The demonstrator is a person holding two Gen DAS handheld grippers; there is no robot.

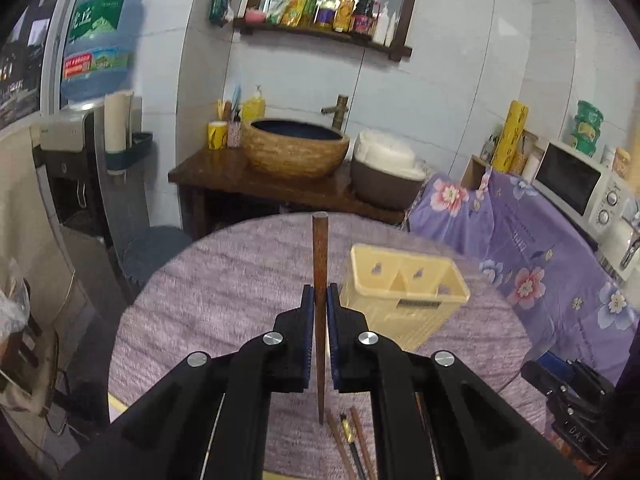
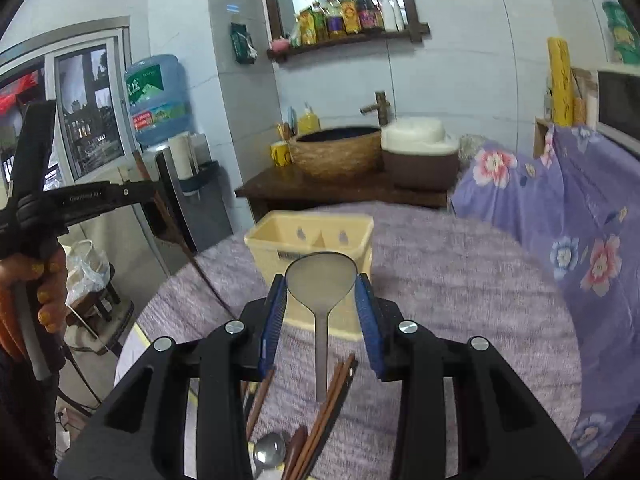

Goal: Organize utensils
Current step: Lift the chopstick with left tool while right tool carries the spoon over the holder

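- Pale tiled walls [image 1: 440, 92] are enclosing the room.
- A dark wooden wall shelf [image 1: 328, 32] is carrying bottles around a mirror.
- A woven-look basin [image 1: 294, 146] is sitting on a dark wooden stand [image 1: 224, 176] under a faucet [image 1: 338, 110].
- A water dispenser [image 2: 158, 96] is standing beside a window [image 2: 88, 116].
- A floral purple cloth [image 1: 520, 248] is draping furniture under a microwave [image 1: 580, 184].
- A lilac cloth is covering the round table [image 1: 224, 292].
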